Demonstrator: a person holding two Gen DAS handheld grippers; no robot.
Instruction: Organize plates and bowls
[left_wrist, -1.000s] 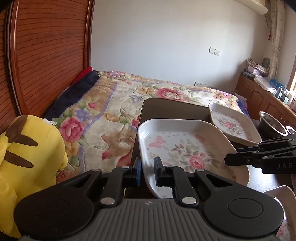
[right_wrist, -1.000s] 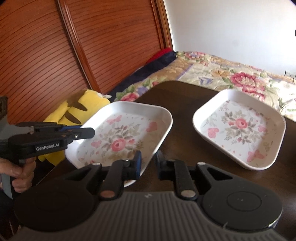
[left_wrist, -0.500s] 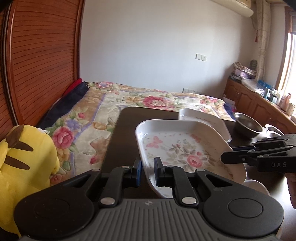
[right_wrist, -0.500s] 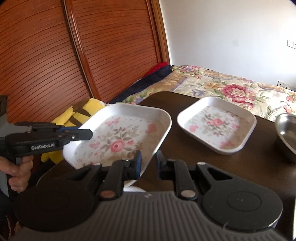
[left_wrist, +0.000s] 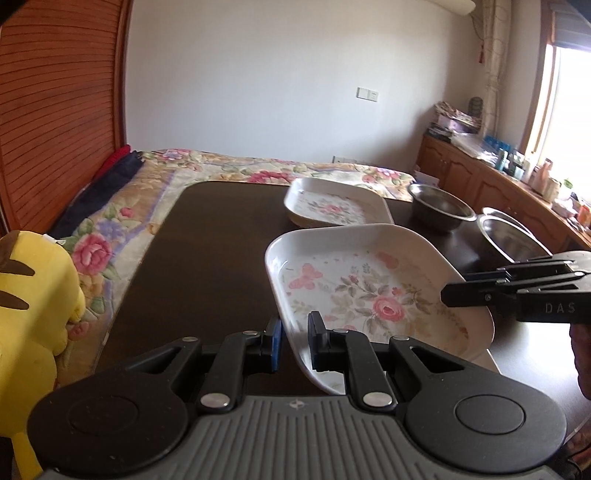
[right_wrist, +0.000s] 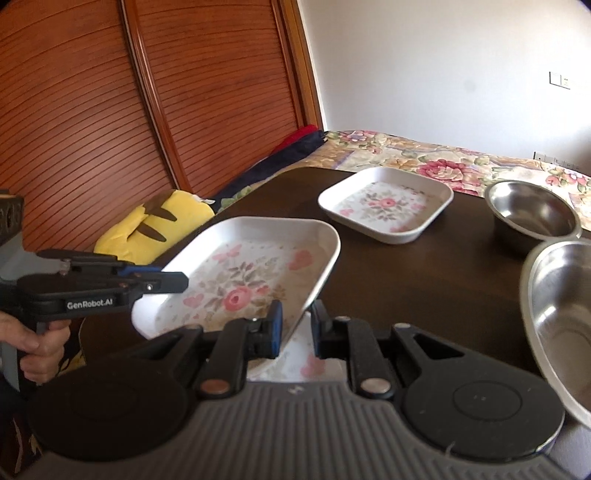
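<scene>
Lifted higher than a second ago, the flowered plate (left_wrist: 373, 291) now hangs above the dark surface (left_wrist: 207, 258), both grippers pinching its rim: left gripper (left_wrist: 293, 341) at 7 o'clock, right gripper (right_wrist: 295, 328) at 5. Beyond, at 12 o'clock, waits a second plate (right_wrist: 386, 203), with two steel bowls (right_wrist: 528, 214) beside; stacking there seems next.

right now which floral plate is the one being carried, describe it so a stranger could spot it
Start at the dark table beside the bed. Two white floral plates show above it: the far plate lies flat near the steel bowls. The carried plate is nearer, lifted and tilted, its edges pinched by the left gripper and right gripper.
</scene>
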